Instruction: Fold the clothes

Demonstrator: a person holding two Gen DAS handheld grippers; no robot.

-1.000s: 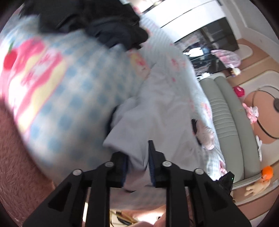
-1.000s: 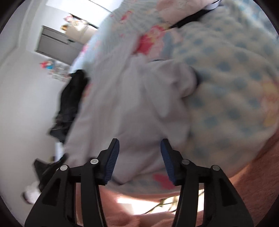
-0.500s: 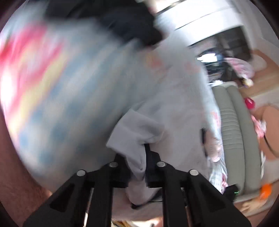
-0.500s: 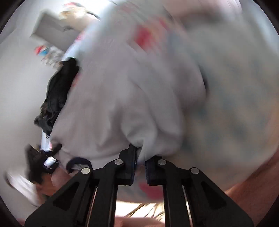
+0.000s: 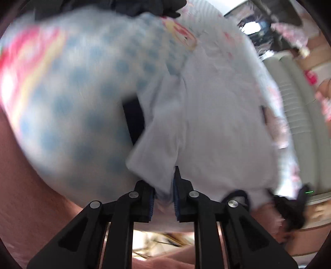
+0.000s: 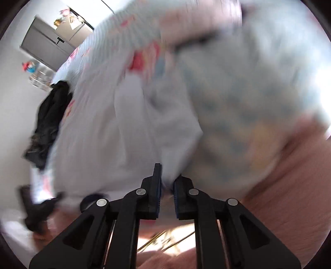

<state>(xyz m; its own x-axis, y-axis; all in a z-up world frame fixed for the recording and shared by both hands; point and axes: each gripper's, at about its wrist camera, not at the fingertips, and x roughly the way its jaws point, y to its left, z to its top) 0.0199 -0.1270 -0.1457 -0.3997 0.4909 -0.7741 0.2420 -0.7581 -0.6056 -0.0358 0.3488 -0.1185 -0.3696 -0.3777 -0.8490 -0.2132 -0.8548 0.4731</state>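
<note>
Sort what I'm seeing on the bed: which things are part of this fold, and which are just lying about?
Part of the fold:
- pale lilac garment
- left gripper, shut on its edge
- right gripper, shut on its edge

Lying about:
- blue-checked quilt beneath the garment
- dark clothes pile
- grey padded bed frame

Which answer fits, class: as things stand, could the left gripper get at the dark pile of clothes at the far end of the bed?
Probably not yet. The left gripper is shut on the pale garment, and the dark pile lies beyond the checked blanket.
</note>
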